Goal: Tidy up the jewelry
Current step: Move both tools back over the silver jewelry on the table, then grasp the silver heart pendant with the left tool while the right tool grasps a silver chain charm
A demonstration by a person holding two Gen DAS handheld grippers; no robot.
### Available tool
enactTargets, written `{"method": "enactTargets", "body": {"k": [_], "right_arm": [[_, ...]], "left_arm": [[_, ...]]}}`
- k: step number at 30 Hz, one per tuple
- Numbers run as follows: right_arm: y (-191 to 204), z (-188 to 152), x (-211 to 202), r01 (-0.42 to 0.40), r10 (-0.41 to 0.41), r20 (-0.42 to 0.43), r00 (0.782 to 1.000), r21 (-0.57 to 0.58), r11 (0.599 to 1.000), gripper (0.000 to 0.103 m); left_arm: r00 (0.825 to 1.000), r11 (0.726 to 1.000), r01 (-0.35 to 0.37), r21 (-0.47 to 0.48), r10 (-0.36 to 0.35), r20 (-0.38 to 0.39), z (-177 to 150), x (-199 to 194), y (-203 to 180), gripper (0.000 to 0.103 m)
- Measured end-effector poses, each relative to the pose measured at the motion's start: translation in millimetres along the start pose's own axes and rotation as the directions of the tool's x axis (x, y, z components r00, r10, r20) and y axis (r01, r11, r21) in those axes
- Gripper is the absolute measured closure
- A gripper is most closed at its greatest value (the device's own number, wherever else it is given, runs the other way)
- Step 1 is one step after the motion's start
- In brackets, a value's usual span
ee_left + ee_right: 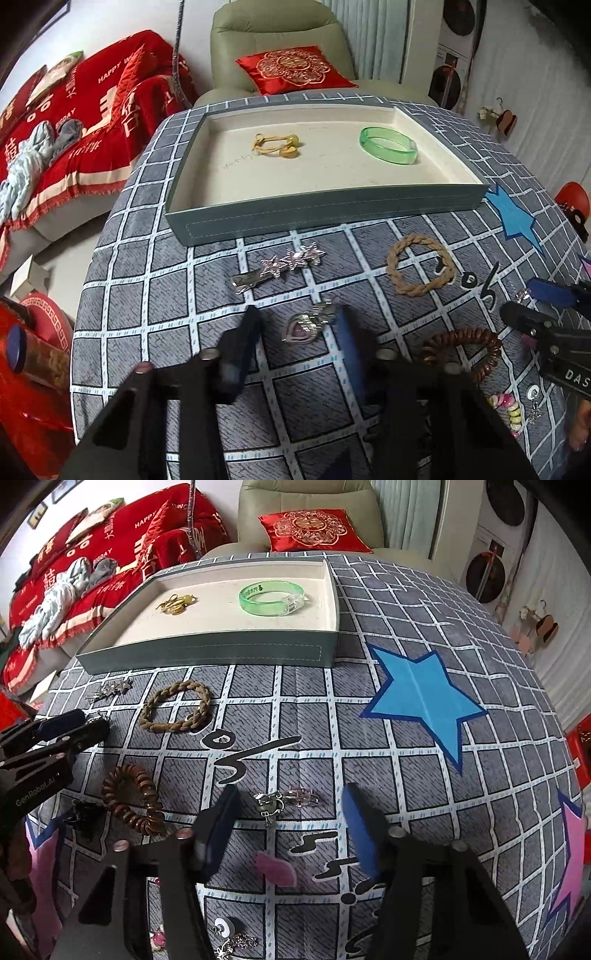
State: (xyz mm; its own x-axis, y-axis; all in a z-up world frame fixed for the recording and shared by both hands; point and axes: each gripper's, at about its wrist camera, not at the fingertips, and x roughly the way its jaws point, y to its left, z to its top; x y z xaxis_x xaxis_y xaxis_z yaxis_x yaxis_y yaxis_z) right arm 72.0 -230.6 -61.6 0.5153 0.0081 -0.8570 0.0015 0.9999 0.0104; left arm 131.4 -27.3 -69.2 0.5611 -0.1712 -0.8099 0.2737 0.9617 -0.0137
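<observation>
My left gripper (299, 332) points down at the checked tablecloth, open, with a silver and pink hair clip (306, 326) lying between its fingers. The right pad is at the clip's end and the left pad stands clear of it. My right gripper (291, 812) is open too, with a small silver clip (284, 801) on the cloth between its blue pads, touching neither. Beyond both stands a grey-green tray (325, 214) with a cream lining, holding a yellow hair tie (275, 146) and a green bangle (388, 144).
Loose on the cloth lie a star hair clip (291, 262), a braided tan ring (421, 269), a brown spiral hair tie (461, 350) and a pastel bead bracelet (509, 410). An armchair with a red cushion (295, 70) stands behind the table, and a red-covered sofa (74, 129) to the left.
</observation>
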Motion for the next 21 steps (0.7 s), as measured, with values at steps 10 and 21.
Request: {"method": "enactTargets", "body": {"k": [10, 21], "right_arm": [[-11, -2, -6, -0.052, 0.052, 0.008, 0.999, 0.054, 0.997, 0.067], [-41, 16, -20, -0.167, 0.163, 0.039, 0.986, 0.175, 0.97, 0.067]], "left_arm": [[0.999, 0.998, 0.048, -0.047, -0.048, 0.002, -1, -4, 11, 0.069], [0.996, 0.992, 0.084, -0.092, -0.081, 0.027, 9, -21, 21, 0.069]]}}
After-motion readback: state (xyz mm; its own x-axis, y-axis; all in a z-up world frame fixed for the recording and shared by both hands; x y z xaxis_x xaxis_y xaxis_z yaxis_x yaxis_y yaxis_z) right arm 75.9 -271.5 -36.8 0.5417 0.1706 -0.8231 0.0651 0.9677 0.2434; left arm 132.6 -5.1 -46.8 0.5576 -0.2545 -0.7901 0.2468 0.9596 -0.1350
